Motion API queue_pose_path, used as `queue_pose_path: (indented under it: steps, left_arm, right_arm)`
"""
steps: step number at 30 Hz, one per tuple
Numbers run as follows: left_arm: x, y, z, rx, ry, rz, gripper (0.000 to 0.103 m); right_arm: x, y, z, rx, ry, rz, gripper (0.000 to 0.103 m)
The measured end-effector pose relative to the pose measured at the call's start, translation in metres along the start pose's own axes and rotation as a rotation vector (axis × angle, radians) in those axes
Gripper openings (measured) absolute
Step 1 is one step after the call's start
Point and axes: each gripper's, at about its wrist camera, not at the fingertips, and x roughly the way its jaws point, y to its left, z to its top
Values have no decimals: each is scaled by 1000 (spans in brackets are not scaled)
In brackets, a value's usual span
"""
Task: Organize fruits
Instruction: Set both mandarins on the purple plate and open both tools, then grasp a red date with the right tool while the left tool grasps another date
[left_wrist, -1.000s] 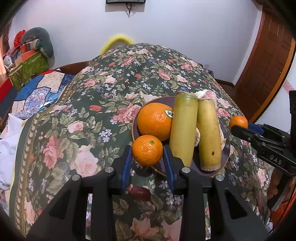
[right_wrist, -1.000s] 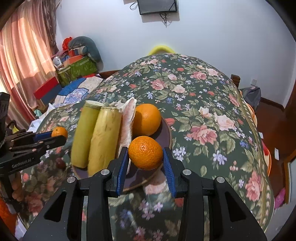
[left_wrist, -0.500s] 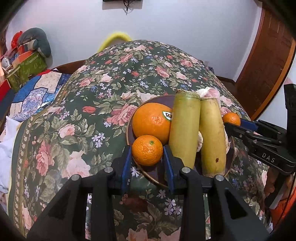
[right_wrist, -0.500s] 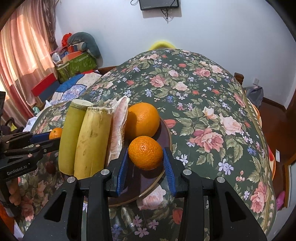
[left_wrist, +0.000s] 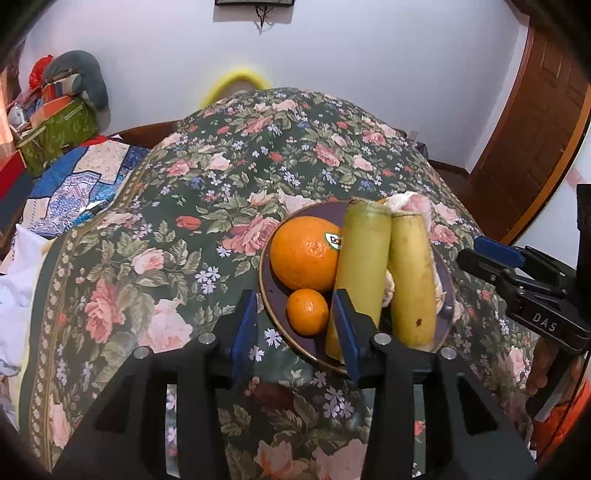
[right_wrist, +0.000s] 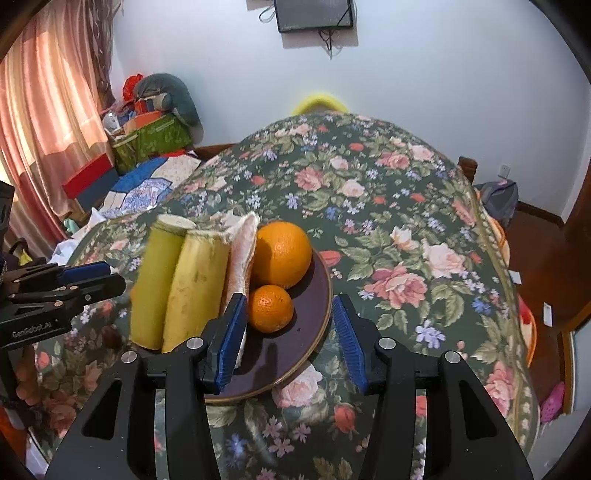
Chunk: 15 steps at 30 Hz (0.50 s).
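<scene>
A dark round plate (left_wrist: 271, 302) (right_wrist: 314, 332) sits on the floral tablecloth. It holds a large orange (left_wrist: 304, 253) (right_wrist: 282, 254), two yellow-green stalks (left_wrist: 364, 266) (right_wrist: 173, 284) and a pale peeled fruit piece (right_wrist: 242, 251). In each wrist view a small mandarin (left_wrist: 307, 312) (right_wrist: 270, 308) rests on the plate. My left gripper (left_wrist: 295, 328) is open around its mandarin without touching it. My right gripper (right_wrist: 290, 336) is open, with its mandarin near the left finger. Each gripper also shows in the other's view, the right (left_wrist: 491, 258) and the left (right_wrist: 92, 278).
The floral tablecloth (left_wrist: 236, 177) covers a table that drops off at the sides. A patchwork quilt and boxes (left_wrist: 55, 147) lie at the left. A wooden door (left_wrist: 535, 122) stands at the right, a pink curtain (right_wrist: 40, 129) at the far left.
Both grippers have opened and let go of their mandarins, which now rest on the plate. Both grippers have drawn back a little.
</scene>
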Motion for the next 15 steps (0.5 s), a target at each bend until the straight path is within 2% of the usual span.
queue_pose_path:
  steps: [7,15]
  left_arm:
    - [-44,-13,-3,37,-62,25,42]
    - [-100,-27,-20,41,-110,5,42]
  right_arm:
    - [-41,11,0,-9,-50,4,45]
    - [-93,31,-12,-34,-91,4,45]
